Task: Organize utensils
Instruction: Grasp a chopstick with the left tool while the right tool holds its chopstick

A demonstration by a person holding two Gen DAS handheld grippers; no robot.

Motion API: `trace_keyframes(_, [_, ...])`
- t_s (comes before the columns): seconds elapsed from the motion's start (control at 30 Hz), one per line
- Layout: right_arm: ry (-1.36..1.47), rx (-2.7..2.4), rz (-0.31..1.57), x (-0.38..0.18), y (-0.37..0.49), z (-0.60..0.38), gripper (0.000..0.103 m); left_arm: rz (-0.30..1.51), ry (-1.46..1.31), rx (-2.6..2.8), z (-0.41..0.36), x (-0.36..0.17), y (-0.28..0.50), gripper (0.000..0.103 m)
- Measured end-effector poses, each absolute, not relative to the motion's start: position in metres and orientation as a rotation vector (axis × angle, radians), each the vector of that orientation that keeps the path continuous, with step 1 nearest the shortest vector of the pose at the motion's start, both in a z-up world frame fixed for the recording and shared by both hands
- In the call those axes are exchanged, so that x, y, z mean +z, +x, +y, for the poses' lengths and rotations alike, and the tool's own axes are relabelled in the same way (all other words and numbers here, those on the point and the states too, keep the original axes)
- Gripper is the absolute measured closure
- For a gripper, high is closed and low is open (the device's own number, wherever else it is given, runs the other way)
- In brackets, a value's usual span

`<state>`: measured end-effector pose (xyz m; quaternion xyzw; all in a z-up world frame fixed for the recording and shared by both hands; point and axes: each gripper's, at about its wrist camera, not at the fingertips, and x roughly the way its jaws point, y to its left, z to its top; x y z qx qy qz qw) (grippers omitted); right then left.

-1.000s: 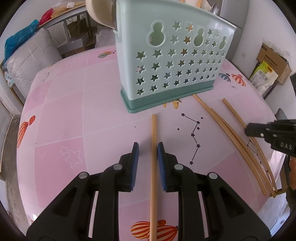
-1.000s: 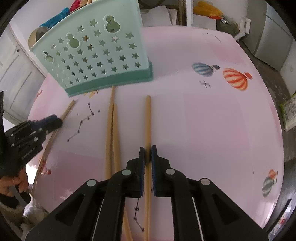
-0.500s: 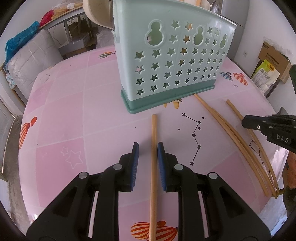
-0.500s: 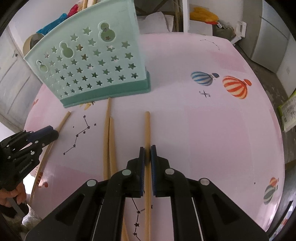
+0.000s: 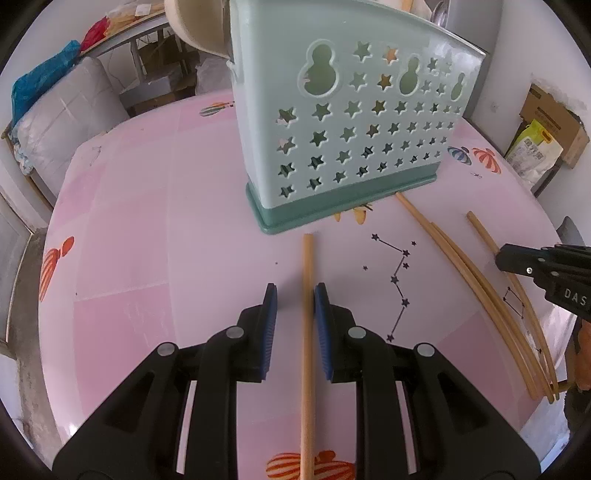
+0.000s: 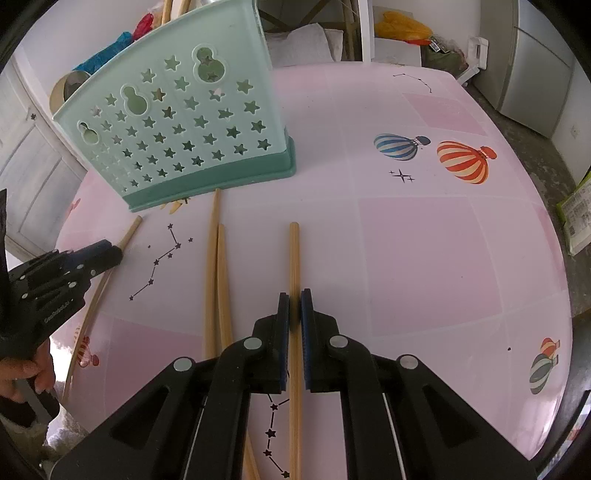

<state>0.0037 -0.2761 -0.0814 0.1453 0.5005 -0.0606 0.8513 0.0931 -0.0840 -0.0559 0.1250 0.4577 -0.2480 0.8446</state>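
A mint-green utensil holder (image 5: 351,147) (image 6: 184,129) with star cut-outs stands on the pink table. My left gripper (image 5: 295,295) is open around a wooden chopstick (image 5: 308,280) that lies on the table. The stick rests against the right pad, with a gap to the left pad. My right gripper (image 6: 294,295) is shut on another chopstick (image 6: 294,254) that points toward the holder. Two more chopsticks (image 6: 216,273) (image 5: 461,266) lie side by side between the grippers. The left wrist view shows the right gripper (image 5: 535,269) at its right edge. The right wrist view shows the left gripper (image 6: 55,280), held by a hand (image 6: 22,373).
The pink tablecloth (image 6: 424,240) carries balloon and star prints. Utensil handles (image 6: 166,9) stick out of the holder's top. A yellow bag (image 5: 532,151) and a cardboard box stand past the table's right edge, and grey bedding (image 5: 62,122) past its left.
In the right wrist view the holder and chopsticks have slid a little lower in the picture, with the grip unchanged. The left gripper and its chopstick look the same.
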Motion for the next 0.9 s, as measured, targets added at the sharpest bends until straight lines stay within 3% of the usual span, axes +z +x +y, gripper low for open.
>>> trace_keyframes(0.37, [0.329, -0.109, 1.045, -0.082, 0.005, -0.283, 0.096, 0.929, 0.335, -0.493, -0.102, -0.055, 0.110, 0.084])
trace_keyframes(0.53, [0.332, -0.102, 1.048, -0.082, 0.005, -0.284, 0.096, 0.925, 0.347, -0.491, -0.109, -0.054, 0.112, 0.098])
trace_keyframes(0.9, [0.303, -0.112, 1.071, -0.081, 0.007, -0.280, 0.096, 0.926, 0.309, -0.496, -0.108, -0.052, 0.107, 0.098])
